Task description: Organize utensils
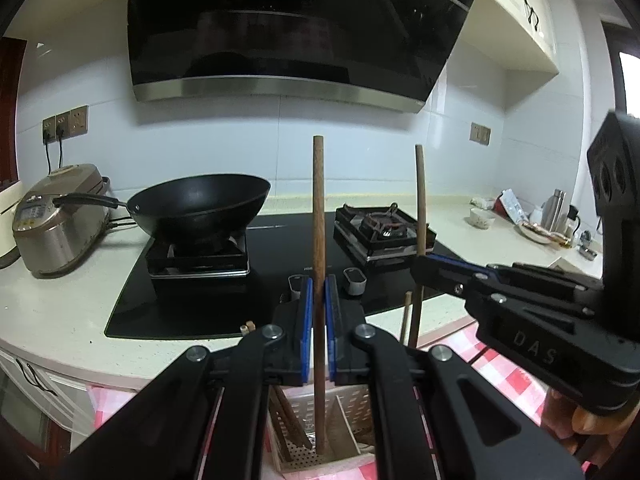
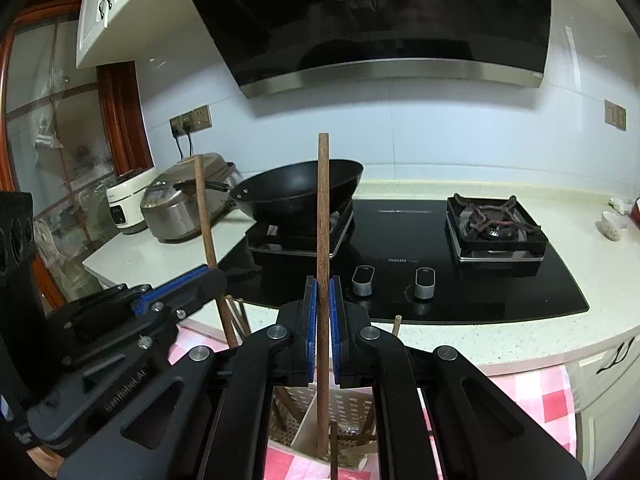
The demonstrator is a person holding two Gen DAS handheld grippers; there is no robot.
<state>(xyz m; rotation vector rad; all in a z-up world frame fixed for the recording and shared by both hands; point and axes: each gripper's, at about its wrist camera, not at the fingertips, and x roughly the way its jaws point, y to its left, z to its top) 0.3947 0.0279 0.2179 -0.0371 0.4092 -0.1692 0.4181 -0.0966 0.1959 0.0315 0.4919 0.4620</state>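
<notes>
Here, 2 brown wooden chopsticks are held upright, 1 clamped in each gripper.
The left gripper and right gripper grip them above a white perforated compartmented holder containing more chopsticks.

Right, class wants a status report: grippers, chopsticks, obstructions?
Left gripper shut on chopstick. Right gripper likewise. Both upright over holder. Nothing blocking.

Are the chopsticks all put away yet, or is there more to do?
Partly. A few chopsticks already stand in the white holder. In hand: the left gripper and the right gripper each have jaws shut on one upright chopstick, its lower end reaching into the holder. Left: letting both go. I can't see whether more wait elsewhere.
</notes>
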